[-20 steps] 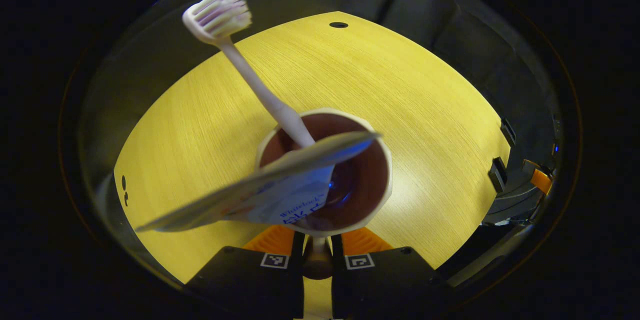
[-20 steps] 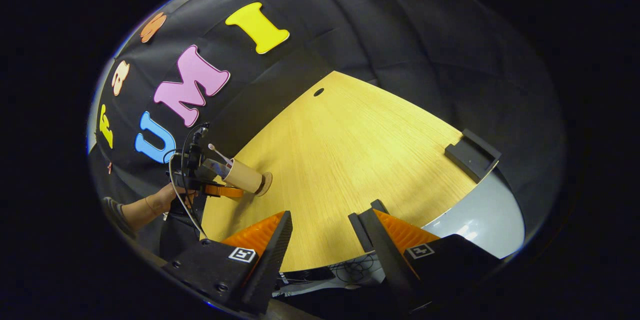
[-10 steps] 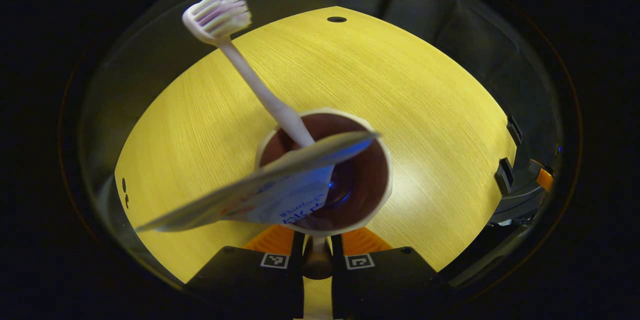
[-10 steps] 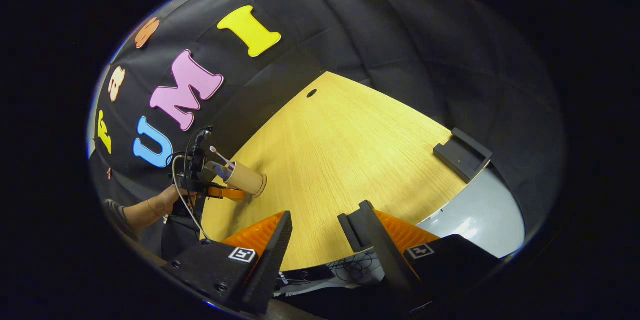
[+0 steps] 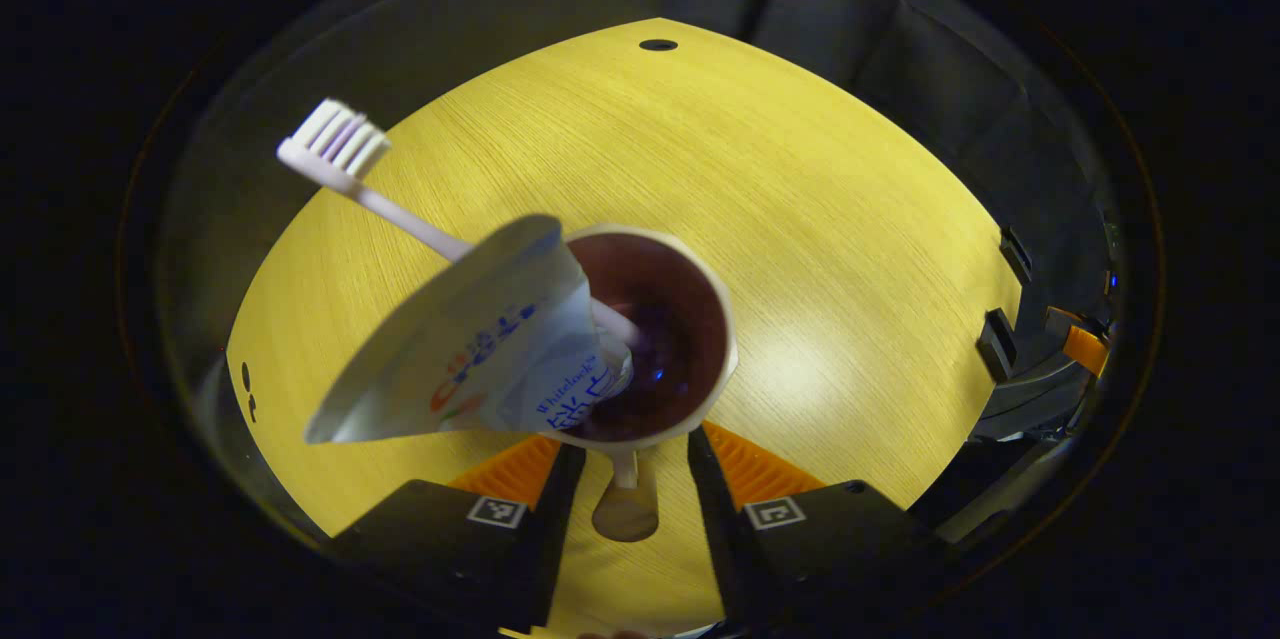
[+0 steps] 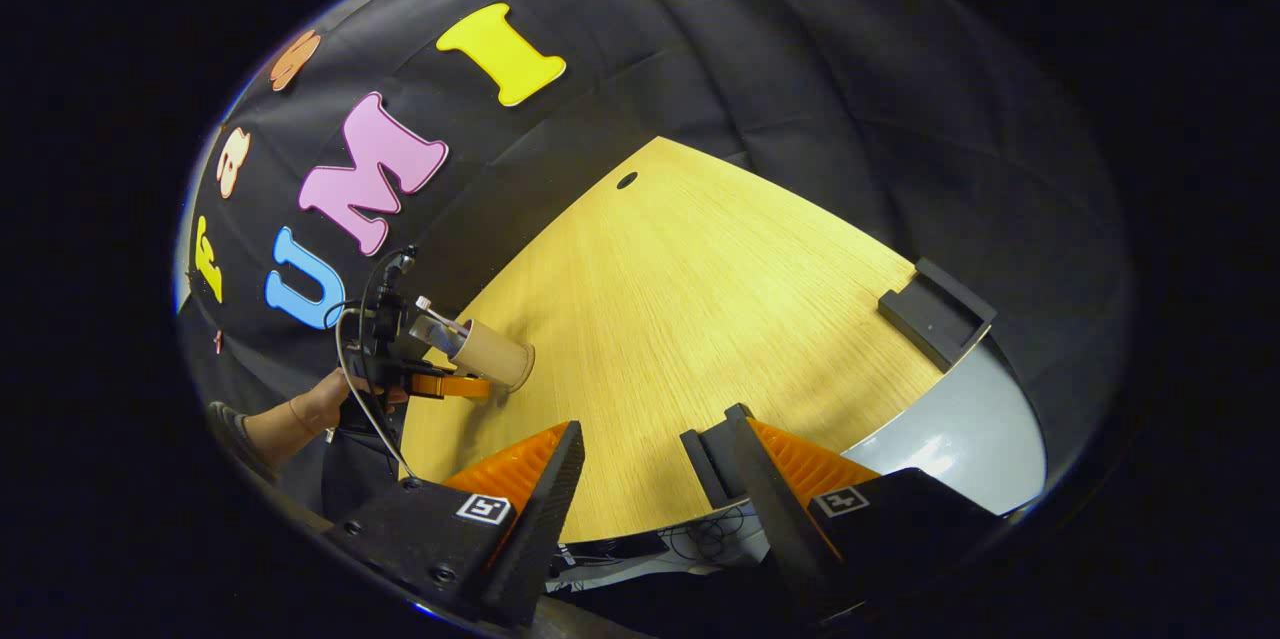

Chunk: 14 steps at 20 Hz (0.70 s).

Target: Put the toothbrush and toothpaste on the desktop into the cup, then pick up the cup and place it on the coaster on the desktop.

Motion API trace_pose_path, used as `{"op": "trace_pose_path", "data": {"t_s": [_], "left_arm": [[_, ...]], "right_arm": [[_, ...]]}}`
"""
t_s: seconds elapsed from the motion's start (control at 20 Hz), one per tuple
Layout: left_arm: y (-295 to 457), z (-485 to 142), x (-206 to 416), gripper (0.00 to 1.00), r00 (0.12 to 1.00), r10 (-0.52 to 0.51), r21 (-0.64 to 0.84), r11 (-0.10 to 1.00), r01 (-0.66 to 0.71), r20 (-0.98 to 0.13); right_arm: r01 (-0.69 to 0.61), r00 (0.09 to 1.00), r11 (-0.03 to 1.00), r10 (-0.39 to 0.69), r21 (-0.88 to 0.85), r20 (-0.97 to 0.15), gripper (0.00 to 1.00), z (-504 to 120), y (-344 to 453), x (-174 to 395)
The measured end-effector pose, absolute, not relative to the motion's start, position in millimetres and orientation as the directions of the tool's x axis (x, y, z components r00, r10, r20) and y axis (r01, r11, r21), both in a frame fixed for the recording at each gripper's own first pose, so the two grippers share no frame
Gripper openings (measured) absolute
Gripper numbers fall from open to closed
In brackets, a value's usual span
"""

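In the left gripper view I look down into a brown cup (image 5: pixel 690 319) with a pale rim, standing on the yellow desktop (image 5: pixel 800 179). A white toothbrush (image 5: pixel 335 144) and a white toothpaste tube (image 5: pixel 480 349) lean out of it to the left. My left gripper (image 5: pixel 630 459) is open, its fingers apart on either side of the cup's handle (image 5: pixel 625 509). The right gripper view shows the cup (image 6: pixel 492 352) far left with the left gripper (image 6: pixel 440 384) beside it. The coaster is hidden under the cup. My right gripper (image 6: pixel 645 434) hangs open over the near table edge.
A person's hand (image 6: pixel 320 409) holds the left gripper. A black block (image 6: pixel 935 314) sits at the desktop's right edge, and a small hole (image 6: pixel 627 180) lies near its far corner. Grey floor (image 6: pixel 950 449) lies beyond the edge.
The left gripper has opened and let go of the cup's handle. The toothbrush and tube have swung over to the left in the cup. The right gripper has barely moved.
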<state>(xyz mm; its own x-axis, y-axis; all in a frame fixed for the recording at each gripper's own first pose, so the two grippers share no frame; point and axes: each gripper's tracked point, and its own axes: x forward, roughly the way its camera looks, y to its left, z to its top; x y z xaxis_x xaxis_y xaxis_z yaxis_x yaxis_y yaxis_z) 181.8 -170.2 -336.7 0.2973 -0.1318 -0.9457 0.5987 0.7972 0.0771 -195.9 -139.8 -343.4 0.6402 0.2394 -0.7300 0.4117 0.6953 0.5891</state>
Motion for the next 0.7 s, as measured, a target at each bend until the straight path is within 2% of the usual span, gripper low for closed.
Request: {"op": "trace_pose_path", "data": {"t_s": [0.1, 0.3, 0.5, 0.7], "left_arm": [[-166.3, -329.2, 181.2, 0.80, 0.325, -0.136, 0.088, 0.803, 0.589, -0.936], [-159.3, -307.8, 177.4, 0.83, 0.393, -0.156, 0.103, 0.820, 0.563, -0.906], [-151.1, -270.8, 165.7, 0.83, 0.507, -0.173, 0.136, 0.846, 0.515, -0.844], [-146.7, -234.9, 138.1, 0.83, 0.587, -0.218, 0.091, 0.888, 0.450, -0.780]], "right_arm": [[0.392, 0.638, 0.706, 0.253, 0.589, -0.728, 0.93, -341.0, -133.6, -188.8], [0.364, 0.615, 0.741, 0.264, 0.564, -0.743, 0.93, -339.1, -120.7, -177.1], [0.325, 0.631, 0.740, 0.295, 0.589, -0.718, 0.93, -323.2, -101.8, -153.4], [0.264, 0.646, 0.757, 0.321, 0.597, -0.692, 0.93, -304.0, -84.0, -127.8]]}}
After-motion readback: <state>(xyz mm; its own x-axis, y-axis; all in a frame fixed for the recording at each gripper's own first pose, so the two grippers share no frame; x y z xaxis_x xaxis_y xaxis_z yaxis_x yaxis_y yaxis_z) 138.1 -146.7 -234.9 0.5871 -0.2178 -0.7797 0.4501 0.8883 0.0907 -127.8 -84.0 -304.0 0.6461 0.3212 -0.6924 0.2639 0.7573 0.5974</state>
